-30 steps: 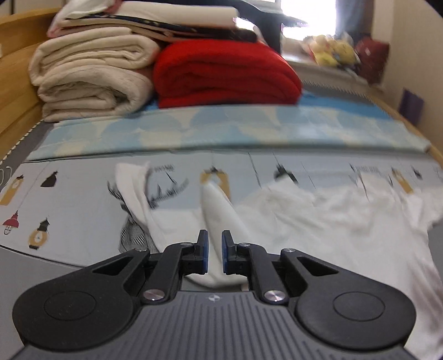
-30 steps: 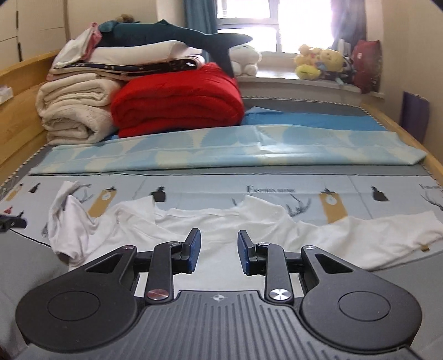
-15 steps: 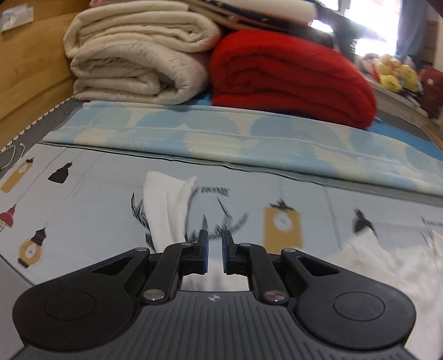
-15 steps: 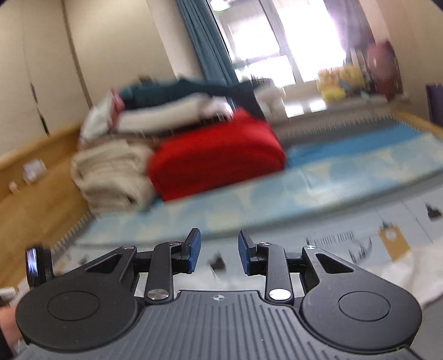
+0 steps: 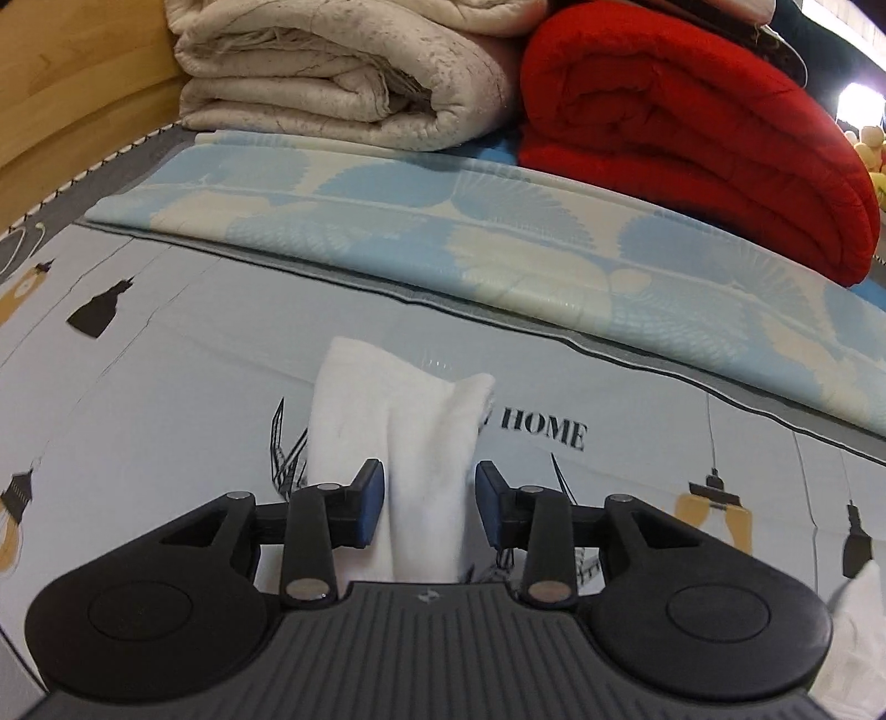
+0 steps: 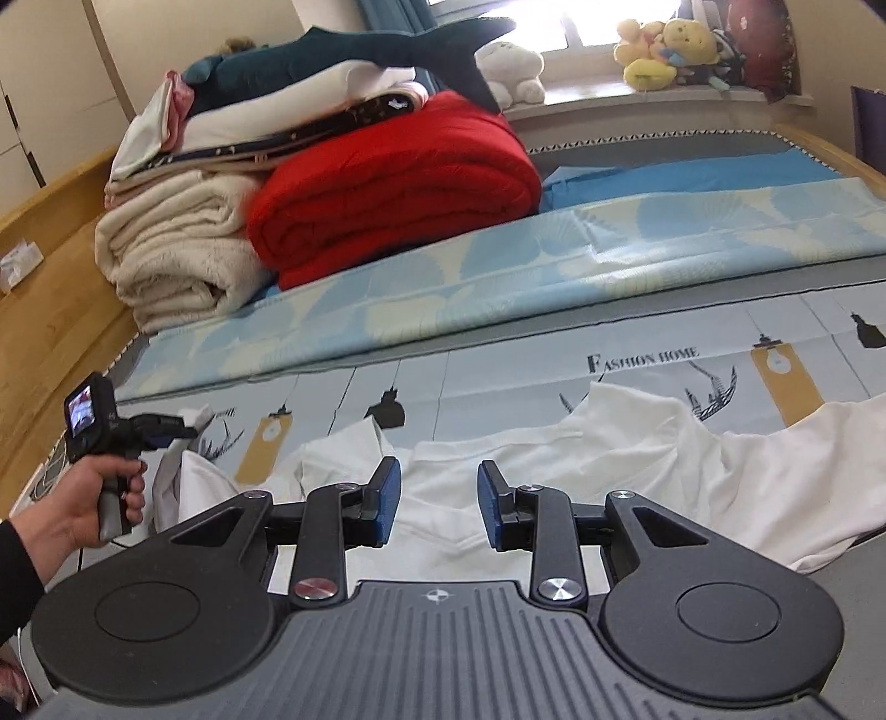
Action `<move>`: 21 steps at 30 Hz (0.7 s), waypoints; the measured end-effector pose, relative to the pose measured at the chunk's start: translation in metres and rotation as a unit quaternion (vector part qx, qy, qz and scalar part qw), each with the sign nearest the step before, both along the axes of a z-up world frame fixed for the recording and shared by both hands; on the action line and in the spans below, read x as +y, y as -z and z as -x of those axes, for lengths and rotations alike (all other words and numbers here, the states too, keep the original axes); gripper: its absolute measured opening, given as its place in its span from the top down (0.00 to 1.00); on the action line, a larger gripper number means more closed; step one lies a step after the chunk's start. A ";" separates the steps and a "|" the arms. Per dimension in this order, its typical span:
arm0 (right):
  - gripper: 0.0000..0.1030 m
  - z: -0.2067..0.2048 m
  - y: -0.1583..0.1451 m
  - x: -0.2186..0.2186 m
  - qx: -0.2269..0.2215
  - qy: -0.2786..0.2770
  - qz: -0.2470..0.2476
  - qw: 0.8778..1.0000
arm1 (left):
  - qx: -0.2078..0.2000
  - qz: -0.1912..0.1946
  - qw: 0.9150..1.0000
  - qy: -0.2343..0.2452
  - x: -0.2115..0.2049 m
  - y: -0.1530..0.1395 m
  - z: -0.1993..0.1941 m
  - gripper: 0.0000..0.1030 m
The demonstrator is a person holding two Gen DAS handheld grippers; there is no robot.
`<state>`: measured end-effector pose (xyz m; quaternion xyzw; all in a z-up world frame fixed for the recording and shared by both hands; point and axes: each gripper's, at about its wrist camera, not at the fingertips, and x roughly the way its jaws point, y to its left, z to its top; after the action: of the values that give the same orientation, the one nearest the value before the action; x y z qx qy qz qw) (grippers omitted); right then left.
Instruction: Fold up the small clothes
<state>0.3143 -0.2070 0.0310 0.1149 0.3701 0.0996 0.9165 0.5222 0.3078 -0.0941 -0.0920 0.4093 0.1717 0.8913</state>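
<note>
We hold one tool in each hand over a bed. The left tool (image 5: 423,501) has its jaws opening. A white sleeve (image 5: 398,421) of the shirt lies between its blue pads (image 5: 370,501), but the pads do not press on it. The sleeve lies on the printed sheet (image 5: 166,343), over a deer drawing and just beside the word HOME.

The right tool (image 6: 433,501) is let go too, with a gap between its blue pads, and it grasps nothing. It hangs over the white shirt (image 6: 637,459), which lies spread out and wrinkled on the sheet. The neck of the shirt is just under this tool. One side of the shirt reaches far to the right, near a yellow lamp picture.

In the right wrist view we see our left hand (image 6: 94,504) far to the left, holding the handle of the left tool. A dark sleeve (image 6: 16,565) covers that arm. The little screen (image 6: 80,412) on the left tool glows.

Farther back on the bed lies a long blue and cream cloth (image 6: 498,288). Behind it are a folded red blanket (image 6: 398,188) and a folded cream blanket (image 6: 177,255), side by side and touching. More folded things and a dark toy shark (image 6: 343,50) rest on top of them. Soft toys (image 6: 664,50) sit on the window ledge.
</note>
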 end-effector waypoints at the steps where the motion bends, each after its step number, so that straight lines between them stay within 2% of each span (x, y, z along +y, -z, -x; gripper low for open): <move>1: 0.68 0.000 0.002 0.003 0.002 -0.002 0.003 1.000 | -0.001 0.000 1.000 0.003 0.001 0.001 -0.003 0.61; 3: 0.68 -0.002 0.005 0.005 0.007 -0.006 0.008 1.000 | -0.007 -0.004 1.000 0.003 0.002 0.001 -0.007 0.62; 4: 0.68 -0.002 0.006 0.007 0.008 -0.008 0.009 1.000 | -0.007 -0.008 1.000 0.007 0.002 0.001 -0.008 0.78; 5: 0.68 -0.002 0.007 0.009 0.008 -0.010 0.010 1.000 | -0.002 -0.012 1.000 0.014 0.001 0.002 -0.009 0.90; 6: 0.68 -0.002 0.008 0.011 0.009 -0.012 0.013 1.000 | 0.008 -0.021 1.000 0.019 -0.002 0.002 -0.009 0.94; 8: 0.68 -0.002 0.010 0.014 0.012 -0.015 0.022 1.000 | 0.006 -0.045 0.999 0.025 -0.007 -0.006 -0.006 0.95; 10: 0.68 -0.004 0.011 0.014 0.020 -0.011 0.029 0.999 | -0.014 -0.061 0.997 0.039 -0.013 -0.025 0.001 0.95; 12: 0.68 -0.007 0.012 0.013 0.029 -0.003 0.030 0.999 | -0.049 -0.078 0.995 0.038 -0.019 -0.059 0.013 0.95; 15: 0.68 -0.008 0.011 0.009 0.032 0.009 0.025 0.999 | -0.131 -0.043 0.990 0.012 -0.019 -0.124 0.041 0.95; 17: 0.68 -0.008 0.009 0.006 0.026 0.013 0.027 0.999 | -0.178 -0.041 0.983 0.006 -0.024 -0.167 0.062 0.95; 19: 0.68 -0.006 0.006 0.003 0.026 0.022 0.025 0.999 | -0.203 -0.056 0.978 0.014 -0.031 -0.204 0.079 0.95; 21: 0.68 -0.005 0.004 -0.003 0.030 0.032 0.012 0.999 | -0.224 -0.045 0.973 0.033 -0.038 -0.235 0.096 0.95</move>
<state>0.3196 -0.2099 0.0268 0.1184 0.3945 0.0617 0.9091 0.4258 0.2699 0.1414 -0.0744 0.1939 0.1353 0.9688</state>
